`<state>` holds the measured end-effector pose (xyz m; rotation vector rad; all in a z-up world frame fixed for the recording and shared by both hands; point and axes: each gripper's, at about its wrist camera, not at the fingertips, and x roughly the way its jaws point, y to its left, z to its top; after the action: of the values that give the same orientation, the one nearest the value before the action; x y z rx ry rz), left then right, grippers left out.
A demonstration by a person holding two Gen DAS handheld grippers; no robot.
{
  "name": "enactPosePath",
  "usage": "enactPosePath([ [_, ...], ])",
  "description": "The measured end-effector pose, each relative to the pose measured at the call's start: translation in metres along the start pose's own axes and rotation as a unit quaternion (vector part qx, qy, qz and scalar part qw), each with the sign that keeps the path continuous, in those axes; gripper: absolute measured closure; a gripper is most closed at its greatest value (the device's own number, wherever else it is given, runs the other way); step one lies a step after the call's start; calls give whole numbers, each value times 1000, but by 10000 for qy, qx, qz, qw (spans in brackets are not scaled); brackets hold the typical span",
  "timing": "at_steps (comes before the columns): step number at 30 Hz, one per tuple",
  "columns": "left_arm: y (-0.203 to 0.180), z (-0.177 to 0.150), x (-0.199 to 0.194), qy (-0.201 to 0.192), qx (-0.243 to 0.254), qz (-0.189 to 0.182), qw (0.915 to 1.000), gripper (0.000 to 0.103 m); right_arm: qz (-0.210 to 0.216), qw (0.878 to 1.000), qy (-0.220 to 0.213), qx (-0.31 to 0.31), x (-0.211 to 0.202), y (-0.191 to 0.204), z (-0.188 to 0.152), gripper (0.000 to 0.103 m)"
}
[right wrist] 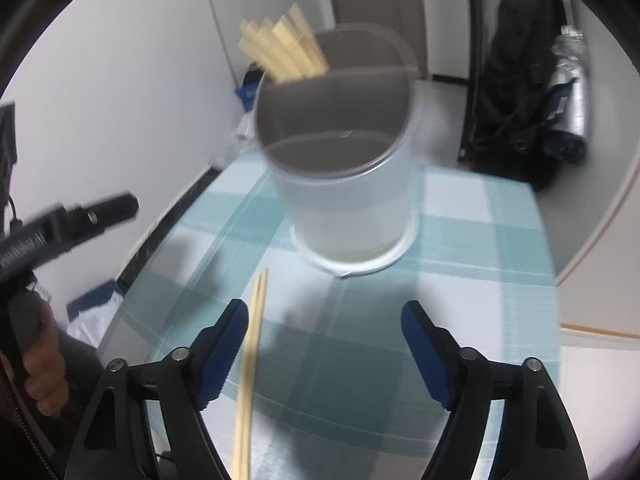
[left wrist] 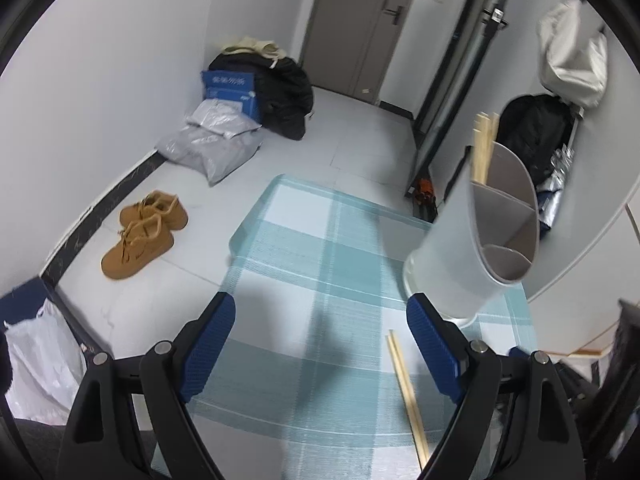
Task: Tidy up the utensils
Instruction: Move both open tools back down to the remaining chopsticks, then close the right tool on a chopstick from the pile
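A frosted white utensil holder (left wrist: 476,240) (right wrist: 340,200) with divided compartments stands on the blue-checked tablecloth (left wrist: 320,248) (right wrist: 480,240). Several wooden chopsticks (left wrist: 484,148) (right wrist: 284,52) stick out of its far compartment. A loose pair of chopsticks (left wrist: 408,392) (right wrist: 252,360) lies on the cloth. My left gripper (left wrist: 320,308) is open over bare cloth, with the pair just inside its right finger. My right gripper (right wrist: 326,312) is open, and the loose pair runs close along its left finger's inner face without being pinched. The holder stands just beyond both grippers.
The table's left edge (right wrist: 168,264) drops to a tiled floor with tan shoes (left wrist: 140,236), grey bags (left wrist: 212,144) and a black bag (left wrist: 280,92) by a door (left wrist: 360,28). A black backpack (right wrist: 516,100) stands at the right. A hand (right wrist: 40,372) holds the left gripper's body (right wrist: 72,220).
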<state>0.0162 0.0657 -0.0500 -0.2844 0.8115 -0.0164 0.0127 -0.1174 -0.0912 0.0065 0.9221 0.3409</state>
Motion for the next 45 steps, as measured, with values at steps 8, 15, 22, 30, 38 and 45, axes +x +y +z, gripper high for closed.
enactPosePath([
  [8,17,2,0,61,-176,95,9998,19,-126,9977,531,-400,38,28,1,55],
  [15,16,-1,-2,92,-41,236,9997,19,-21,9954,801,-530,48,31,-10,71],
  [22,19,0,0,166,-7,306,9994,19,-62,9938,836,-726,45,36,-12,78],
  [30,19,-3,5,272,0,443,9986,19,-79,9917,859,-958,41,43,-14,81],
  [38,20,-3,7,344,-32,397,9986,19,-124,9917,837,-972,41,42,-14,81],
  [45,17,-4,8,323,31,470,9984,19,-208,9882,873,-1244,41,50,-17,95],
])
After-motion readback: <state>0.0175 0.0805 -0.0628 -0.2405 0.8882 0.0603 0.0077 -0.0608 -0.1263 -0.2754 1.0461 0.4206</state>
